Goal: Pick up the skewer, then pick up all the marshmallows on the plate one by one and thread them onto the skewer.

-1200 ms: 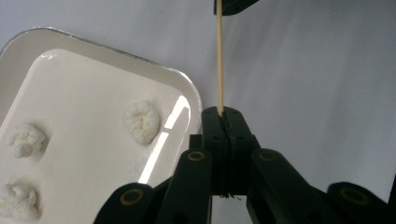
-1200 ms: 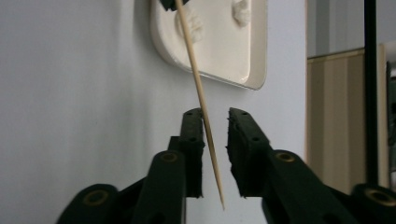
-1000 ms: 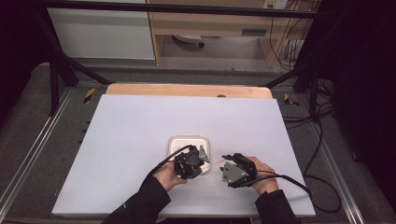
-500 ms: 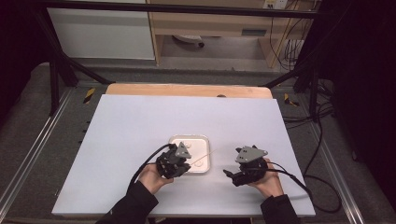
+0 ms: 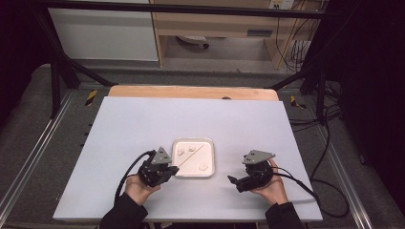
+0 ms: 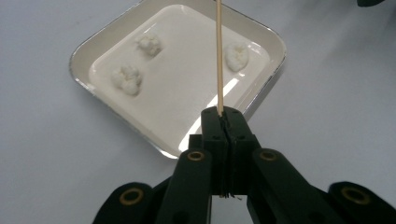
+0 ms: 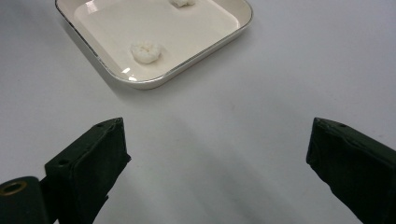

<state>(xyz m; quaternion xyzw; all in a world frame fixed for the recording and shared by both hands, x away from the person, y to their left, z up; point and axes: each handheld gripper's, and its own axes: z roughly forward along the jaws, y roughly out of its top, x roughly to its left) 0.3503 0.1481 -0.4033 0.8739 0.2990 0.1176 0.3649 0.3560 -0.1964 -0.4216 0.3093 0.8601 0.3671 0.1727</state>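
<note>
Skewer (image 6: 218, 56): thin wooden stick, clamped in fully closed left tool (image 6: 223, 116), aimed at 12 o'clock over white tray (image 6: 266, 79) holding three dough lumps (image 6: 126, 78). Right tool (image 7: 217, 154): gaping wide, empty, jaws just been opening. Risks: snapping under side load; lump skidding, tray shoved across desk (image 5: 143, 124).

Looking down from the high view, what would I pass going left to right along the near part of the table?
Left tool pinching a thin wooden stick → white square dish with three white lumps → right tool, jaws wide apart and just opened, nothing between them.
</note>
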